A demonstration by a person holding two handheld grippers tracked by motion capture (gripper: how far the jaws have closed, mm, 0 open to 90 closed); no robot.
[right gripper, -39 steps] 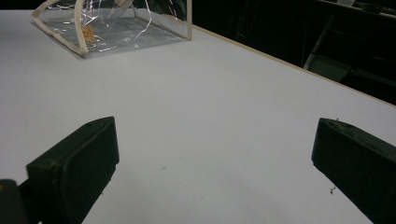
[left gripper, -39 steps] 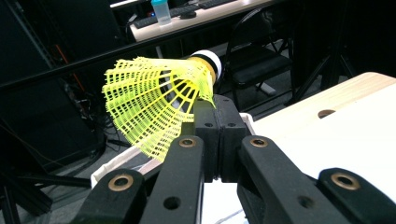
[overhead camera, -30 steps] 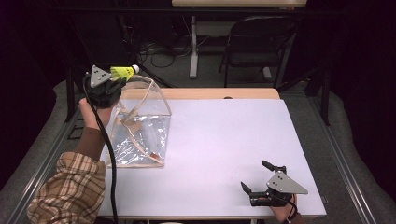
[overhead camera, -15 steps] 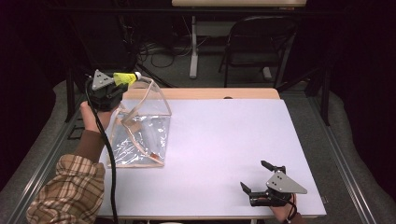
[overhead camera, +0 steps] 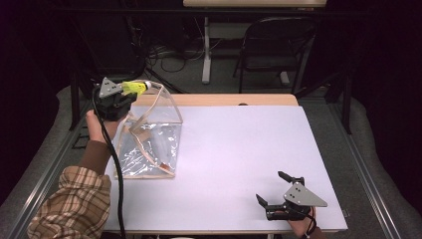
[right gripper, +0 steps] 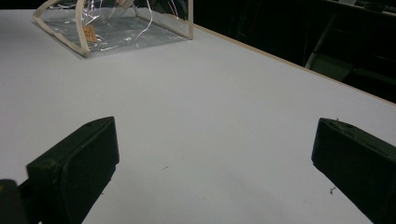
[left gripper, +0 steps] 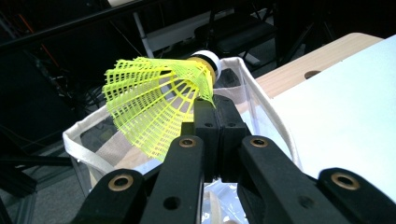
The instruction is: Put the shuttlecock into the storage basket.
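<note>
A yellow mesh shuttlecock point(overhead camera: 134, 87) with a white cork tip point(left gripper: 205, 58) is pinched by its skirt in my left gripper point(overhead camera: 128, 93), which is shut on it point(left gripper: 217, 105). It hangs over the open top of a clear plastic bag point(overhead camera: 149, 144) with a cream-trimmed rim point(left gripper: 77, 140), standing at the table's left side. My right gripper point(overhead camera: 271, 186) rests near the front right edge, jaws wide open with nothing but bare table between them point(right gripper: 215, 154). The bag point(right gripper: 116, 28) lies far off in the right gripper view.
The white table top point(overhead camera: 239, 144) has a wooden strip point(overhead camera: 224, 99) along its far edge. A folding chair point(overhead camera: 276, 45) and cables sit on the floor beyond. A black cable point(overhead camera: 114, 169) trails from the left gripper past the plaid sleeve point(overhead camera: 74, 204).
The left gripper with the shuttlecock has sunk slightly toward the bag's mouth. The right gripper has not moved.
</note>
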